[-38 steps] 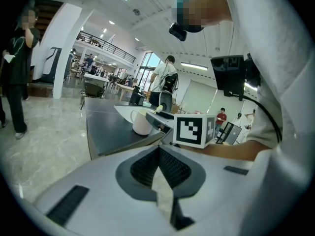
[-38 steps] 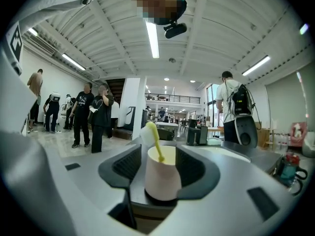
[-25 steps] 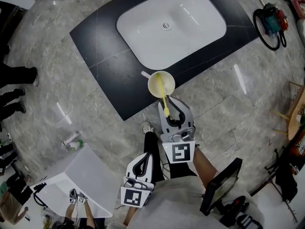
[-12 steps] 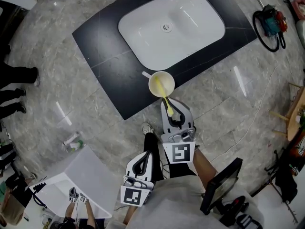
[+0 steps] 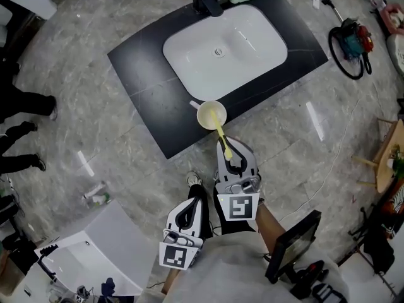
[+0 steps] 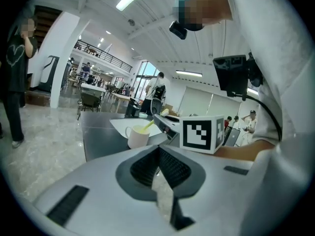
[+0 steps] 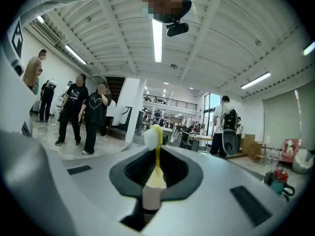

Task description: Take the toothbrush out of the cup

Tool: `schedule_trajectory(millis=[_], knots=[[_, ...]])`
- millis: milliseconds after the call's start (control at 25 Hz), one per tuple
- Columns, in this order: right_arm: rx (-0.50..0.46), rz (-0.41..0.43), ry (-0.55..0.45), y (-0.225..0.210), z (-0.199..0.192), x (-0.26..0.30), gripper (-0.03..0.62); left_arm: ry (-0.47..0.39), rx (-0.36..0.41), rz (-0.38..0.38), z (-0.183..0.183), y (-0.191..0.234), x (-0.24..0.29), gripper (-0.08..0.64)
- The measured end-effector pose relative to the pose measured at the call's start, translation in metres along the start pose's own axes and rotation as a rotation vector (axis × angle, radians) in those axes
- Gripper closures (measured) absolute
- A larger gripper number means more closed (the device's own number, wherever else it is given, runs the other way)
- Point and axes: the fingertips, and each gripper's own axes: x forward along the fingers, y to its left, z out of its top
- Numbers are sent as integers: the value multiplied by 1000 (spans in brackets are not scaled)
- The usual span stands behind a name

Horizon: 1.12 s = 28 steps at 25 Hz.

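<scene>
Two grippers are in view. The right gripper point(image 5: 230, 153) has just been closing its jaws. Its ribbed pads point(image 7: 140, 168) stand almost together and clamp the handle of the one yellow toothbrush point(image 5: 221, 134).

The left gripper point(image 5: 194, 197) has its jaws shut tip to tip with nothing between them. It sits at lower centre of the head view, below and left of the right gripper, clear of the toothbrush.

The toothbrush lies in line with the right gripper's jaws. In the head view its long axis runs from the jaws up and slightly left to the mouth of the one cup point(image 5: 203, 115), at frame centre. In the left gripper view it slopes up from the cup's mouth toward the right.

The cup stands upright on the one black counter point(image 5: 145, 103), just beside the lower edge of the one white sink point(image 5: 252, 43).
</scene>
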Motion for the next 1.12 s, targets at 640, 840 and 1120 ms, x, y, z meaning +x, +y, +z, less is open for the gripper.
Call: schedule_trajectory(millis=[640,840,1120], knots=[[-355,126,30,19,65,-34,563,-171,114,-21,63,-23,-25,557],[-354,120,-15,21,90,-48,563,-225,159,-33,84,-35,-33,557],[-363,119,-69,21,110,-67,564,-282,227,-56,101,-52,-40,557]])
